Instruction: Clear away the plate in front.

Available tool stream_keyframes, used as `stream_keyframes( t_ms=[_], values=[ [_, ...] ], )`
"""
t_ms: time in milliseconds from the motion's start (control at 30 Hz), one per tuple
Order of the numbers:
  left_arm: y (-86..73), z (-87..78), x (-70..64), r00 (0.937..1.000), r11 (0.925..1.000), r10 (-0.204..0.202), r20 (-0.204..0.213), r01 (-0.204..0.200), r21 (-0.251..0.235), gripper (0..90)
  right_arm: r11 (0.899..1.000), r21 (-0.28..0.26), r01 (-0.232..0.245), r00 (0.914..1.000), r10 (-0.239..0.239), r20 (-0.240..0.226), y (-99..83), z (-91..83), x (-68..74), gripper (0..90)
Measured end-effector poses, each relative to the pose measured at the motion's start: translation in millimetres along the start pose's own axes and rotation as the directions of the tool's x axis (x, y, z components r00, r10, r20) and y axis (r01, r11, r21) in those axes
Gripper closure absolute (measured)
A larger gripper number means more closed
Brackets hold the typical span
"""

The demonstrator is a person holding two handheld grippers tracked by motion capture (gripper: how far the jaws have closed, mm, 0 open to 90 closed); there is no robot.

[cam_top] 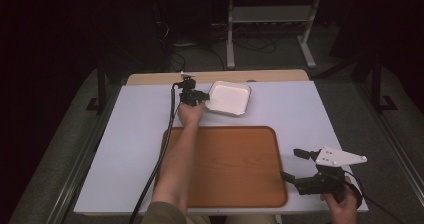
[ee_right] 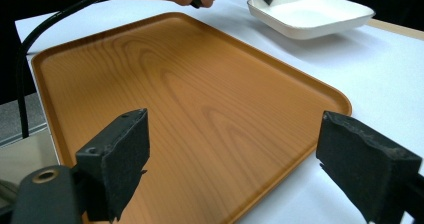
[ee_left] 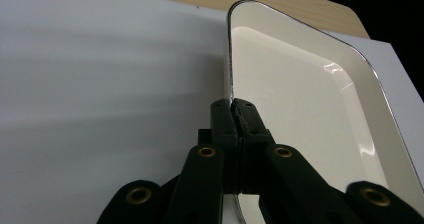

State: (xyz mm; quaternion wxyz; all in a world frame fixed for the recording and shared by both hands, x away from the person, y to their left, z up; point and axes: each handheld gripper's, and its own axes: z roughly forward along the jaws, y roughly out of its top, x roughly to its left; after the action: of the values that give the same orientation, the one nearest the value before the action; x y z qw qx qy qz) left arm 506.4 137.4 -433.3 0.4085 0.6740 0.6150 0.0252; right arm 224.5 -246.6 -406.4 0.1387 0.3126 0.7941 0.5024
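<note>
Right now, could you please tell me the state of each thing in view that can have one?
left gripper: shut on the rim of the white dish
white dish: empty, its near side lifted off the table
wooden tray: empty, flat on the table
right gripper: open, holding nothing

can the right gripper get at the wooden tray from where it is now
Probably yes. The right gripper hangs open beside the tray, at its near right corner, and nothing lies between them. The left gripper is busy farther off, clamped on the white dish.
</note>
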Motion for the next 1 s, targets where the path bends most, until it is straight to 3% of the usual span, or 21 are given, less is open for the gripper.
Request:
stream_keyframes(
  t_ms=[267,800,1000],
  values=[
    [4.5,-19.6,7.7,0.9996,0.9998,0.017,0.023,-0.017,-0.011,88.9,1.0,0.003,0.001,1.0,-0.001,-0.002,0.1,0.6,0.7,13.0],
    [8.6,-68.8,29.9,0.9972,0.9974,-0.021,0.072,0.026,-0.068,88.9,1.0,0.003,-0.001,1.0,0.001,0.009,0.3,0.9,0.5,13.0],
    [7.4,-82.8,33.7,0.9969,0.997,-0.012,0.077,0.018,-0.076,88.9,1.0,0.0,-0.003,0.9999,0.002,0.013,0.2,0.2,0.1,13.0]
  ],
)
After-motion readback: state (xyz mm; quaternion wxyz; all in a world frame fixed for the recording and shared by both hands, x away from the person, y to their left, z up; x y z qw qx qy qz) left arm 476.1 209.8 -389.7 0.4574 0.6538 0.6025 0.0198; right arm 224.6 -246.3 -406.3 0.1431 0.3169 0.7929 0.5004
